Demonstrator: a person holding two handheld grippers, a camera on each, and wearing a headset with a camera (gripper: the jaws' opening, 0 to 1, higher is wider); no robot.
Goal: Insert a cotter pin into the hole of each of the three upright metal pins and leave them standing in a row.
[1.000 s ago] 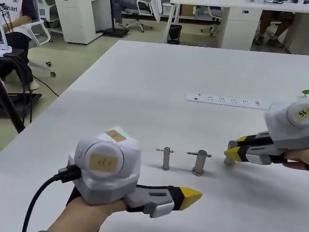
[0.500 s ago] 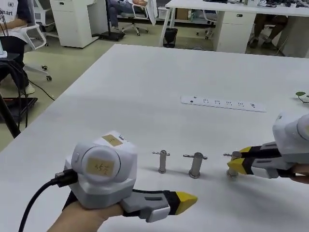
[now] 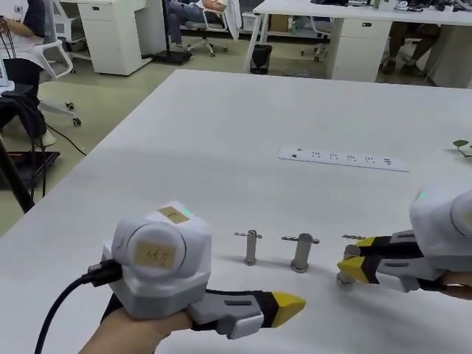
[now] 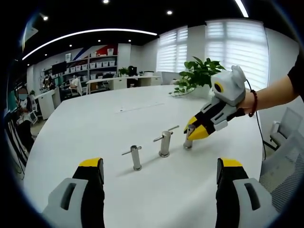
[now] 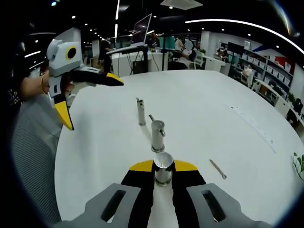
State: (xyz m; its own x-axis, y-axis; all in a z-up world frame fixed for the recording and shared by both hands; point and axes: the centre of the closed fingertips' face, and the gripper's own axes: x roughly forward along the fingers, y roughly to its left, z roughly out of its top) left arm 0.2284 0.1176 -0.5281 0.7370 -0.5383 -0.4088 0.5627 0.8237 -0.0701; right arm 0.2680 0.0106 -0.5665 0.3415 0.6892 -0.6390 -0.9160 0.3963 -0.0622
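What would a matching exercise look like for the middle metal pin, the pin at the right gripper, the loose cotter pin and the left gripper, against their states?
1 middle metal pin
2 end pin
3 loose cotter pin
4 left gripper

A lies flat on the table
B open, holding nothing
C clamped between the right gripper's jaws
D stands with a cotter pin through it

Pairs: 1-D, 2-C, 3-A, 4-B

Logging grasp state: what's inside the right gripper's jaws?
Right gripper is shut on the third metal pin, upright. Its head shows; the jaws cover its lower shaft. A loose cotter pin lies nearby on the table.
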